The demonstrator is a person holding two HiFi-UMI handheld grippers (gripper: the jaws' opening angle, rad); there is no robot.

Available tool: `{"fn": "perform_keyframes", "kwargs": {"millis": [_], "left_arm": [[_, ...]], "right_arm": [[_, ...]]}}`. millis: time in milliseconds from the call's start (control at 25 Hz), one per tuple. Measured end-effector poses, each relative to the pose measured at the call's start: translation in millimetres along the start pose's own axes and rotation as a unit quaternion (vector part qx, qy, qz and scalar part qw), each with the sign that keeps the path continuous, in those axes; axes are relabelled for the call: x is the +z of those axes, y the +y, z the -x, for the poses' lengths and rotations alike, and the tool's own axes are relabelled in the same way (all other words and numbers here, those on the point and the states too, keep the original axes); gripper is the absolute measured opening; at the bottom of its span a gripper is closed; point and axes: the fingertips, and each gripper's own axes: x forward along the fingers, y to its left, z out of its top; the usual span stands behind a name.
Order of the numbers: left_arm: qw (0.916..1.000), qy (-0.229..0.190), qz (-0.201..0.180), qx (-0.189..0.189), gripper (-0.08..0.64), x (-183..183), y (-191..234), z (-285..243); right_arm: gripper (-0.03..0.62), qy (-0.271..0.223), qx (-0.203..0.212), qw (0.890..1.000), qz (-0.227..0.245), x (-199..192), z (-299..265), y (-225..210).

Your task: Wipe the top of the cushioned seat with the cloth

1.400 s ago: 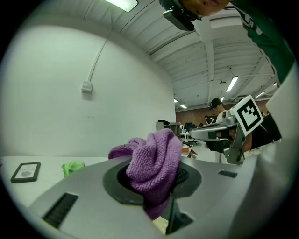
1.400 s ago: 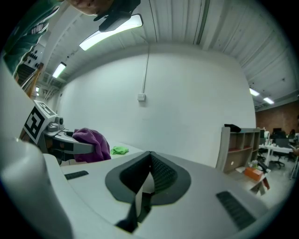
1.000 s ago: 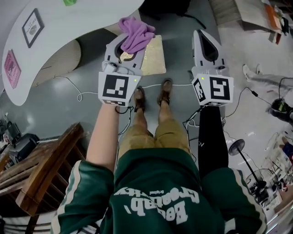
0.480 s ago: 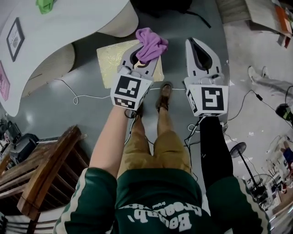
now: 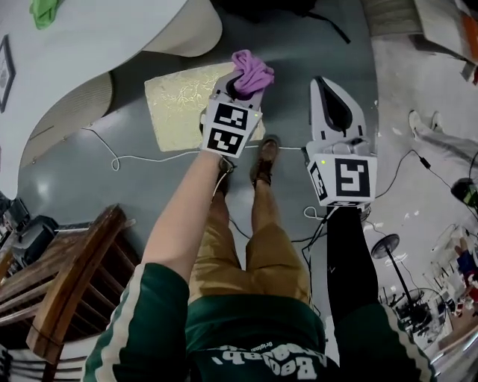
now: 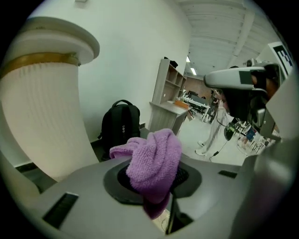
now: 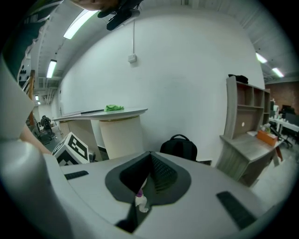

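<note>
In the head view, the cushioned seat (image 5: 175, 108) is a pale yellow patterned square low on the grey floor. My left gripper (image 5: 243, 83) hangs over its right edge, shut on a purple cloth (image 5: 252, 69). The cloth (image 6: 154, 158) bunches up out of the closed jaws of the left gripper (image 6: 161, 189); I cannot tell whether it touches the seat. My right gripper (image 5: 327, 83) is to the right, off the seat, over bare floor. In the right gripper view its jaws (image 7: 148, 163) are shut with nothing between them.
A white curved table (image 5: 75, 52) with a green rag (image 5: 45, 11) stands at the left. A wooden chair (image 5: 67, 291) is at the lower left. A cable (image 5: 134, 157) runs on the floor by the person's shoes. A black backpack (image 7: 178, 144) sits beyond.
My left gripper has reached further forward with the purple cloth and now sits over the seat's right edge. The right gripper has barely moved.
</note>
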Motion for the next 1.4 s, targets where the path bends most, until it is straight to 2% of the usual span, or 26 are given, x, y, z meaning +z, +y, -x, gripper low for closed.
{"fn": "perform_keyframes", "kwargs": {"millis": [200,360,480,840,1400], "left_arm": [[0.9976,0.069,-0.001,0.009,0.114,-45.6,10.0,-33.2],[0.9883,0.148,0.013,0.035,0.114,-95.0,30.6,-38.8],[0.9869,0.152,0.035,0.041,0.114,-106.4,42.1,-29.0],[0.9841,0.154,0.052,0.073,0.114,-129.3,93.9,20.5],[0.9655,0.198,0.076,0.151,0.114,-201.9,215.3,144.9]], "right_arm": [[0.009,0.017,-0.007,1.0,-0.016,-26.3,-6.2,0.4],[0.009,0.023,-0.004,0.999,-0.03,-35.1,-8.6,13.2],[0.009,0.025,0.001,0.999,-0.031,-36.9,-11.0,22.7],[0.009,0.026,0.016,0.999,-0.021,-29.1,-23.9,53.3],[0.009,0.02,0.059,0.998,-0.003,-7.7,-57.1,149.1]]}}
